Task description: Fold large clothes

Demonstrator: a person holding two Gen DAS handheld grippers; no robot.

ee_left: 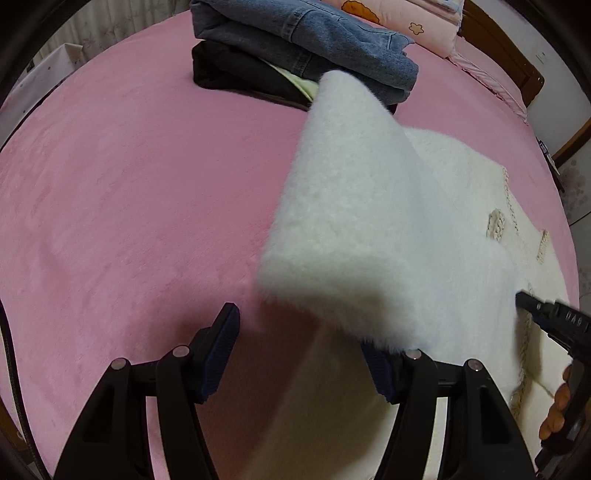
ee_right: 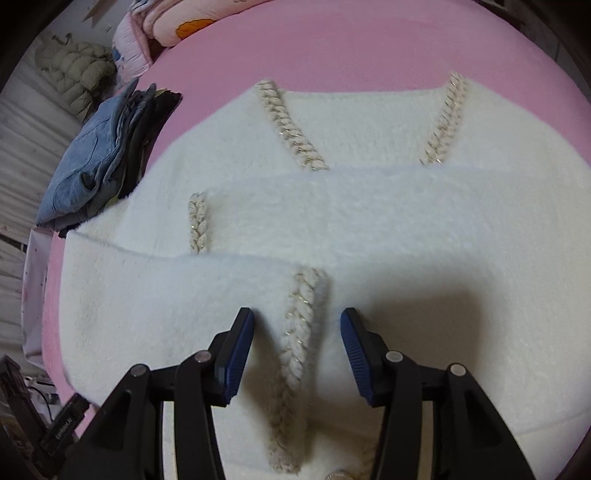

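Observation:
A white fuzzy cardigan (ee_right: 369,229) with braided beige trim lies spread on the pink bed (ee_left: 129,184). In the right wrist view both sleeves are folded across its front. My right gripper (ee_right: 297,332) points down over the nearer sleeve's braided cuff (ee_right: 299,332), which lies between the jaws with gaps on both sides. In the left wrist view a sleeve fold (ee_left: 351,221) stands raised and blurred, its edge draped over my left gripper's right fingertip (ee_left: 375,360). My left gripper (ee_left: 299,339) is open, its pads not pressing the cloth. The right gripper (ee_left: 532,306) shows at the right edge, held by a hand (ee_left: 554,406).
A stack of folded clothes (ee_left: 295,40), denim over black, sits on the bed close to the cardigan's far shoulder, also seen as the stack (ee_right: 92,158). A pink quilt (ee_right: 173,22) lies at the head of the bed, a beige puffer jacket (ee_right: 74,74) beyond it.

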